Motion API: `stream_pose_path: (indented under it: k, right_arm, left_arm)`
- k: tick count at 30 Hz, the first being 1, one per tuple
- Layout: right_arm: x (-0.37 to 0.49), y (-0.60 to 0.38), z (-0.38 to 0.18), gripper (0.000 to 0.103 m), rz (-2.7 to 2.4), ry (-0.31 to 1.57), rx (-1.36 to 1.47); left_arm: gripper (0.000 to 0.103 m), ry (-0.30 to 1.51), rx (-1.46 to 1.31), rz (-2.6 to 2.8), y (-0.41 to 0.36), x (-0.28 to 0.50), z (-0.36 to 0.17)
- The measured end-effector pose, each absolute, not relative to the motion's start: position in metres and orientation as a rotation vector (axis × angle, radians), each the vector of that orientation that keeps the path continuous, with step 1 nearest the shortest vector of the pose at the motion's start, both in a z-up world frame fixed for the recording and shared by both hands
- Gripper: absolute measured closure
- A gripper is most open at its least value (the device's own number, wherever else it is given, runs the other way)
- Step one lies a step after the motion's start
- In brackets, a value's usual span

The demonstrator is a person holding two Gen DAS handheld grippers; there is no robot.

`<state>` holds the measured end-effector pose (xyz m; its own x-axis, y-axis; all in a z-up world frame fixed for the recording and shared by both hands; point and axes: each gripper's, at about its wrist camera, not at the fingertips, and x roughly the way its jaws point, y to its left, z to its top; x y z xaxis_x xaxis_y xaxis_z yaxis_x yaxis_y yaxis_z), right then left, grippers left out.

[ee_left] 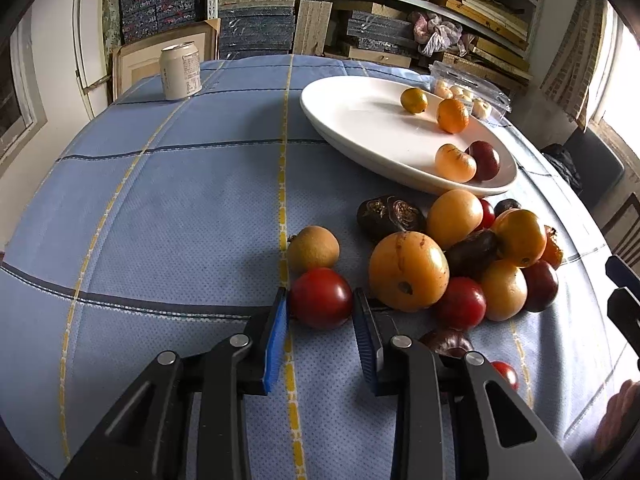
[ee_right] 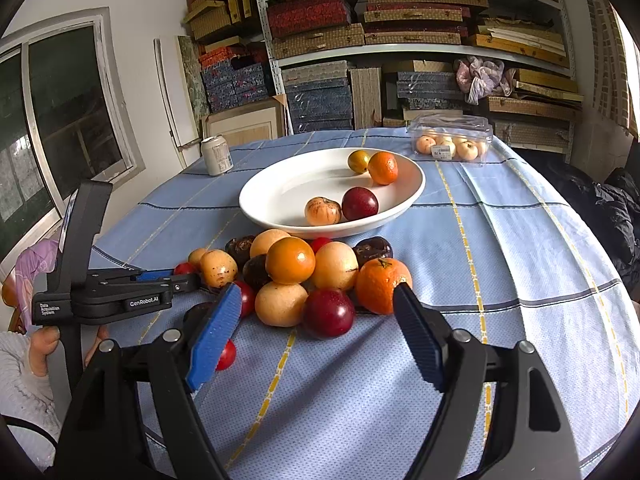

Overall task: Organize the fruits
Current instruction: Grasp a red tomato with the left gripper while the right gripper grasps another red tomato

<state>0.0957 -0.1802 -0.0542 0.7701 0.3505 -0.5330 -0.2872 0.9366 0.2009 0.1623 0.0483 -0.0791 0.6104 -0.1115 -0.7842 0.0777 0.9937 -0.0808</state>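
Observation:
A pile of small fruits (ee_right: 296,276) lies on the blue checked tablecloth in front of a white plate (ee_right: 280,196). The plate holds several fruits, among them an orange mandarin (ee_right: 383,167) and a dark red plum (ee_right: 359,203). My left gripper (ee_left: 320,300) is open, its blue pads on either side of a red tomato (ee_left: 320,297) at the pile's left edge; a gap shows at each pad. My right gripper (ee_right: 320,304) is open wide, just in front of the pile, with a dark red plum (ee_right: 329,312) between its fingertips. The left gripper also shows in the right wrist view (ee_right: 184,278).
A drink can (ee_right: 216,155) stands at the table's far left. A clear plastic box of pale fruits (ee_right: 450,140) sits behind the plate. Shelves of stacked boxes fill the back wall. A dark chair (ee_right: 600,208) with clothing stands at the right.

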Motion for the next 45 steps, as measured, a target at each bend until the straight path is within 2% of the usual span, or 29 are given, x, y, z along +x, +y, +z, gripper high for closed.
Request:
stream_pose_path:
  k: [17, 22, 26, 29, 33, 45]
  right_arm:
    - [0.087, -0.166, -0.057, 0.028, 0.441, 0.617, 0.096]
    - [0.077, -0.127, -0.069, 0.051, 0.518, 0.708, -0.019]
    - [0.076, -0.111, -0.072, 0.053, 0.555, 0.737, -0.028]
    - [0.08, -0.102, -0.076, 0.06, 0.568, 0.764, -0.047]
    - [0.089, -0.097, -0.081, 0.065, 0.565, 0.803, -0.042]
    - [0.1, -0.094, -0.088, 0.065, 0.549, 0.841, -0.046]
  left_arm:
    - [0.072, 0.843, -0.066, -0.069, 0.062, 0.153, -0.066]
    - [0.072, 0.832, -0.1, -0.066, 0.069, 0.15, -0.061]
    - [0.072, 0.822, -0.098, -0.078, 0.067, 0.147, -0.058]
    - [0.072, 0.818, -0.105, -0.086, 0.067, 0.146, -0.057]
    - [0.072, 0.817, -0.11, -0.095, 0.067, 0.144, -0.056]
    - [0.072, 0.826, -0.098, -0.107, 0.063, 0.144, -0.058]
